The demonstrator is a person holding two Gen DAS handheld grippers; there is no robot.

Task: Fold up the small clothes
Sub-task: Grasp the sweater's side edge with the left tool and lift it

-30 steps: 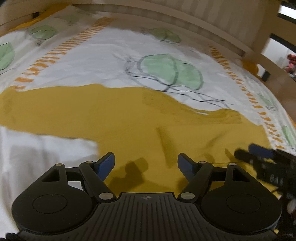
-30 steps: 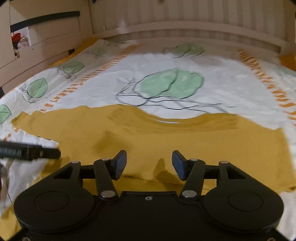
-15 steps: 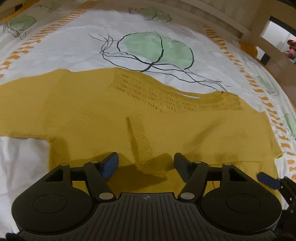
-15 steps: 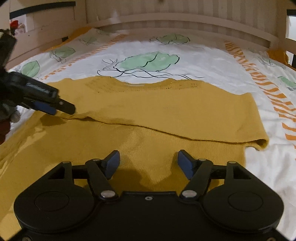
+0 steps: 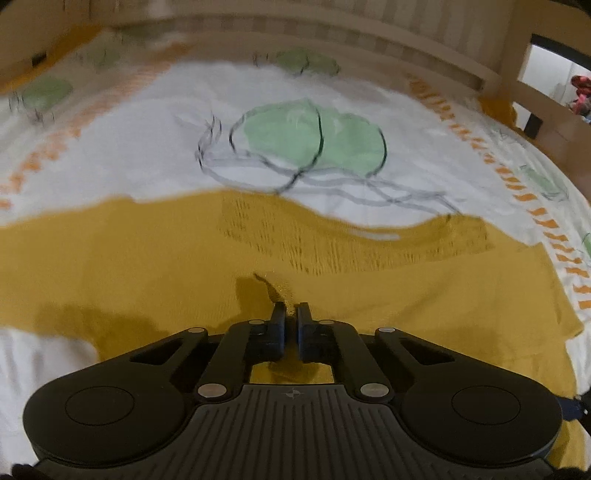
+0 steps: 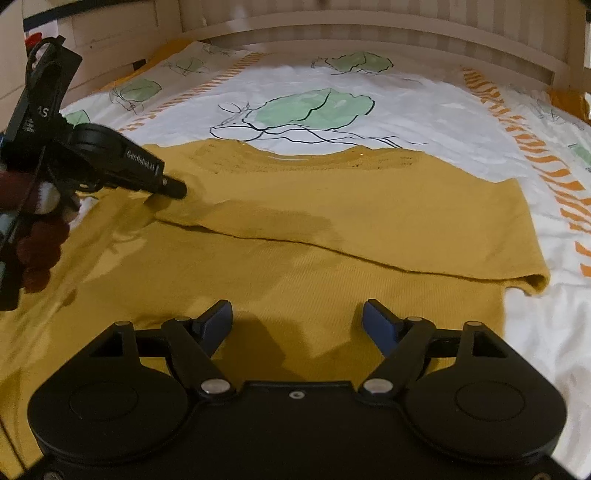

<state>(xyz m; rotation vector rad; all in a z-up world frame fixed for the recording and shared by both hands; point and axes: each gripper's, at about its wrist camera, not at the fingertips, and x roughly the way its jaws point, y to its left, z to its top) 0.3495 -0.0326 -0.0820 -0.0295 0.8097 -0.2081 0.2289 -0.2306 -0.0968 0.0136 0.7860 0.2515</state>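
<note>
A mustard-yellow knitted top [image 5: 369, 295] lies flat on the bed, its upper part folded down across the body. In the left wrist view my left gripper [image 5: 291, 309] is shut, pinching a fold of the yellow fabric. In the right wrist view the top [image 6: 369, 221] shows a folded edge running across it, and my right gripper [image 6: 297, 317] is open and empty just above its lower part. The left gripper [image 6: 173, 189] also shows there at the left, its tip on the folded edge.
The top lies on a white bedsheet [image 6: 424, 110] printed with green leaves and orange stripes. A wooden slatted bed frame [image 6: 369, 33] runs along the back and left. A doorway [image 5: 554, 81] shows at the right in the left wrist view.
My left gripper has closed from open onto the yellow fabric. The right gripper has stayed open and barely moved.
</note>
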